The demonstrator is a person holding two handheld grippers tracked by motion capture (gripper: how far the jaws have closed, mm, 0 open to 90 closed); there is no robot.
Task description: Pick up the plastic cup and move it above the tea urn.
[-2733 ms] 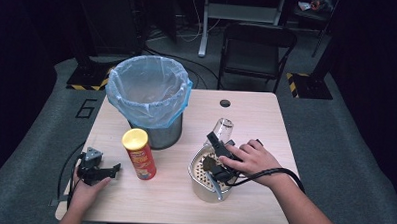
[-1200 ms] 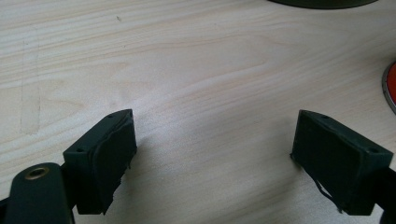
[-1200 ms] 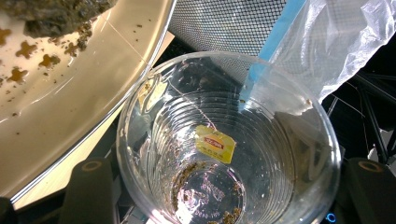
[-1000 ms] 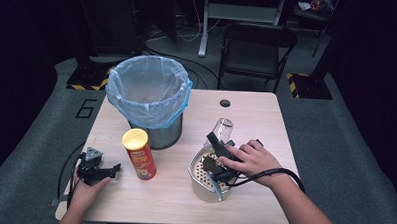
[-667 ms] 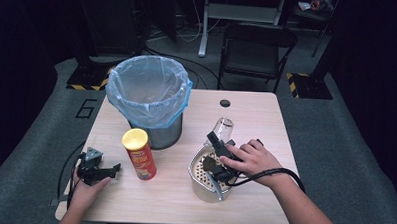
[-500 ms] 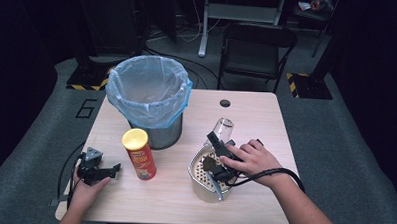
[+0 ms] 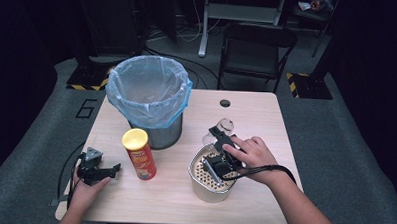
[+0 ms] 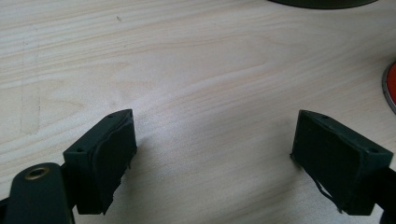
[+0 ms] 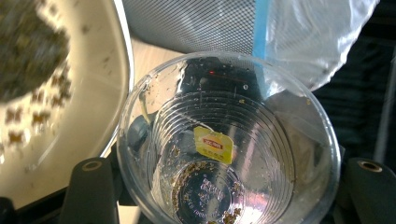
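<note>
One clear plastic cup (image 9: 229,140) is gripped between the jaws of the right gripper (image 7: 220,160). In the right gripper view the cup sits in the lower middle of the frame, with its open mouth facing the camera. A yellow tea bag tag (image 9: 214,144) and wet tea bits are stuck inside it. The cup's long axis runs straight out from the gripper, tipped toward the one mesh trash bin (image 7: 149,98) with the blue bag, seen at the top of that view.

In the high view the cup (image 7: 222,129) is at the middle right, just above the one metal strainer pot (image 7: 209,185). The bin lies to the upper left of the cup, so the right hand (image 7: 252,156) is much nearer to it.

The left gripper (image 7: 102,169) rests at the lower left of the table (image 7: 266,114). Its jaws are spread wide with nothing in them. One red chip can (image 7: 139,154) with a yellow lid stands just to its right.
</note>
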